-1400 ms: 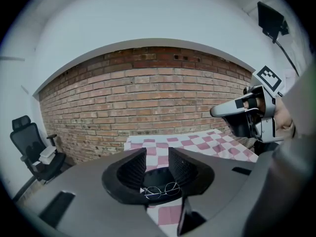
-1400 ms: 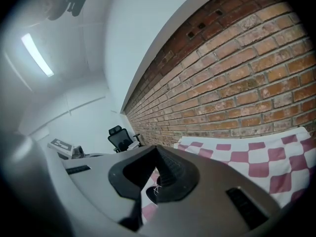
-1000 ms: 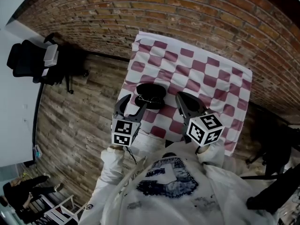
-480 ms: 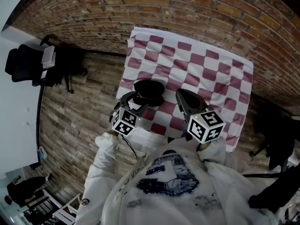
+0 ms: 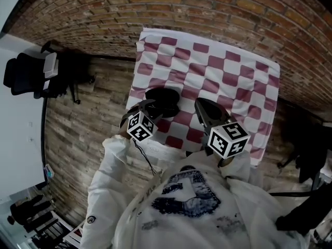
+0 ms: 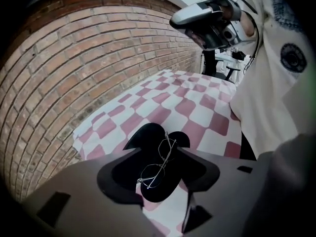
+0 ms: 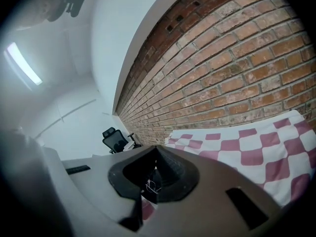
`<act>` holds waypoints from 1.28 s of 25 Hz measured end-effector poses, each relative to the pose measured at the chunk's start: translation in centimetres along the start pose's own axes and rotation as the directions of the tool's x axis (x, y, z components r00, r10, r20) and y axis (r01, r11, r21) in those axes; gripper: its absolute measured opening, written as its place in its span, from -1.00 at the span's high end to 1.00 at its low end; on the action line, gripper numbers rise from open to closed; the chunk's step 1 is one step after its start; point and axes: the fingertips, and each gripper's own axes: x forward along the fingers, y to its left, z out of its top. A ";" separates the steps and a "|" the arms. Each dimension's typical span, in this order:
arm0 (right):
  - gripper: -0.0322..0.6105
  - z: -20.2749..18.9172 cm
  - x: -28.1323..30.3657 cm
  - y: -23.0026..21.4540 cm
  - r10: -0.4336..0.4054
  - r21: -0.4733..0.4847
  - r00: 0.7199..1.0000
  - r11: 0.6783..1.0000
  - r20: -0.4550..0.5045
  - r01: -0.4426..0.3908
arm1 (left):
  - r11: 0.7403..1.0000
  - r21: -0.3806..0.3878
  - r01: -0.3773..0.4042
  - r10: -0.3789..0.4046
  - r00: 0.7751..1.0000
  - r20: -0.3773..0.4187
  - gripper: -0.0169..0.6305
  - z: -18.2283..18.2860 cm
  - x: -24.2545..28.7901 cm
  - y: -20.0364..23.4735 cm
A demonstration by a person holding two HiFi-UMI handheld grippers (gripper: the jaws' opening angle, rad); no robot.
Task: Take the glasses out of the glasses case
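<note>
On red-and-white checked cloth (image 5: 223, 71), left of centre in head view: black hard-shell glasses case (image 6: 147, 138), lying open. Resting across its dark lining, lower middle of left gripper view: thin silver wire-rimmed glasses (image 6: 159, 161), roundish lenses, set of the temples hard to tell. Not yet lifted.

Left gripper (image 6: 158, 150): poised over the case, pointing steeply down. Tongs spread wide, just closing a little, glasses lined up in the gap. No pad contact visible; nothing gripped.

Right gripper (image 5: 201, 106): just right of the case in head view, not touching it. Tips together, empty. In right gripper view, only a sliver of case and wire showing below the meeting tips.

Handling, by judgement: very light, thin and springy, easily bent. Lenses prone to smudging or scratching. Smooth metal, probably slippery against the pads.

Best taken at the bridge, or at the outer rim near a hinge, pinching across the frame's thin depth and never across a lens face. Gentle closure only, then a straight lift clear of the case walls.

Likely risk: case riding up with the frame, looking light as well. Worth steadying at its rim with the right gripper.
</note>
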 end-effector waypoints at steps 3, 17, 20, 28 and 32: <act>0.86 -0.2 0.0 -0.6 -0.007 0.004 1.000 1.000 -0.002 0.007 | 0.999 0.042 0.023 -0.022 0.999 -0.033 0.27 -0.7 1.0 0.0; 0.86 -0.2 -0.6 -2.4 -0.043 0.023 0.999 0.999 -0.008 0.043 | 0.970 0.222 0.095 -0.065 0.988 -0.139 0.47 -2.6 3.9 -0.6; 0.86 -0.2 -0.5 -2.5 -0.044 0.024 0.999 0.999 -0.011 0.045 | 0.966 0.242 0.097 -0.063 0.988 -0.144 0.51 -2.6 4.4 -0.7; 0.86 -0.5 -0.2 -2.6 -0.043 0.024 0.999 0.999 -0.016 0.044 | 0.953 0.278 0.120 -0.073 0.982 -0.174 0.61 -2.8 5.4 -1.2; 0.86 -0.7 0.0 -2.6 -0.043 0.023 0.999 0.999 -0.022 0.044 | 0.949 0.291 0.121 -0.071 0.982 -0.174 0.66 -2.7 5.6 -1.2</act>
